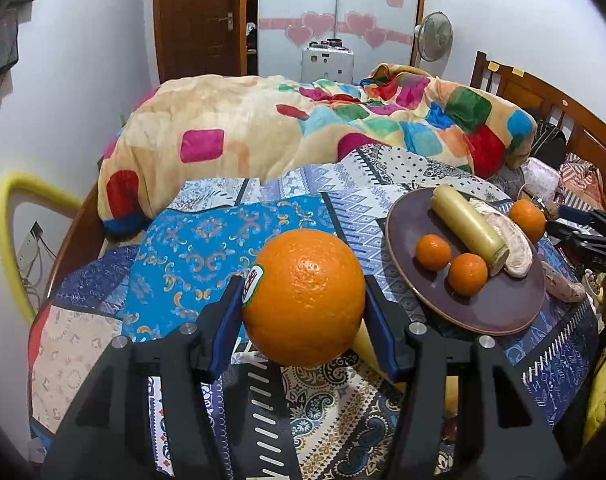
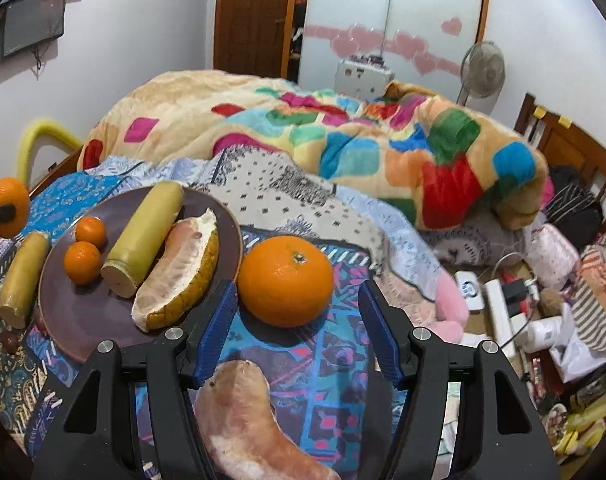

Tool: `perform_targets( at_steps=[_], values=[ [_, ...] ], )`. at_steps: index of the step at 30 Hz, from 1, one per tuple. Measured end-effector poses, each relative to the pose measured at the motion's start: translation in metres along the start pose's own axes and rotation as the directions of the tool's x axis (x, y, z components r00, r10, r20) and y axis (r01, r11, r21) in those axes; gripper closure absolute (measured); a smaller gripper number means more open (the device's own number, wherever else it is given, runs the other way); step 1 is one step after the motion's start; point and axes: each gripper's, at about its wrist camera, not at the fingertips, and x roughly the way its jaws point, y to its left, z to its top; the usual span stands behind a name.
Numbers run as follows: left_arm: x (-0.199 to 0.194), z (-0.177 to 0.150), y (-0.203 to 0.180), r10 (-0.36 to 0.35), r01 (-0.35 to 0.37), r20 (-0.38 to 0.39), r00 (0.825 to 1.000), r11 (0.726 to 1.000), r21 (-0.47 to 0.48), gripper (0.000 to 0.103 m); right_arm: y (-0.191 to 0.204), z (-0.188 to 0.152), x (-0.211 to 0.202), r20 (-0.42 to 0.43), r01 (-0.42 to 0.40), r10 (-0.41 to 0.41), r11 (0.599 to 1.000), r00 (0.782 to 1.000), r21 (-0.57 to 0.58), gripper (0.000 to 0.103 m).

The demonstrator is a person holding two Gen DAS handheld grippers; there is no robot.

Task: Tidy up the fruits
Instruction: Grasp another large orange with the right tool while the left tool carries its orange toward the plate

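Observation:
My left gripper (image 1: 303, 300) is shut on a large orange (image 1: 303, 296) with a sticker, held above the patterned bedspread, left of the brown plate (image 1: 495, 312). The plate holds two small mandarins (image 1: 433, 252), a yellow-green cane piece (image 1: 467, 228) and a peeled pomelo wedge (image 1: 511, 244). In the right wrist view, my right gripper (image 2: 299, 308) is open around a second orange (image 2: 285, 281) resting on the bed just right of the plate (image 2: 83, 320). A peeled pomelo piece (image 2: 255, 416) lies under that gripper. The left gripper's orange (image 2: 9, 206) shows at far left.
A second cane piece (image 2: 21, 278) lies left of the plate. A colourful blanket (image 1: 303, 128) is heaped behind. Clutter with a power strip (image 2: 499, 308) and bags lies at the right by the wooden headboard (image 1: 563, 112).

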Motion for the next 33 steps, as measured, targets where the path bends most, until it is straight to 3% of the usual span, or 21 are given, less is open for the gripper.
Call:
perform_targets(
  at_steps=[11, 20, 26, 33],
  values=[
    [-0.002, 0.001, -0.020, -0.025, 0.025, 0.008, 1.000, 0.998, 0.061, 0.046, -0.002, 0.009, 0.031, -0.093, -0.061, 0.062, 0.998, 0.994, 0.016, 0.042],
    [0.000, 0.006, -0.036, -0.047, 0.046, 0.009, 0.999, 0.995, 0.085, 0.046, -0.008, 0.013, 0.038, -0.109, -0.100, 0.104, 0.994, 0.989, 0.038, 0.040],
    [0.000, 0.012, -0.050, -0.068, 0.066, 0.012, 0.998, 0.993, 0.100, 0.046, -0.017, 0.016, 0.048, -0.127, -0.147, 0.162, 0.982, 0.979, 0.120, 0.040],
    [0.003, 0.027, -0.065, -0.079, 0.076, 0.022, 0.997, 0.990, 0.119, 0.046, -0.012, 0.013, 0.039, -0.108, -0.127, 0.140, 0.985, 0.984, 0.115, 0.042]
  ],
)
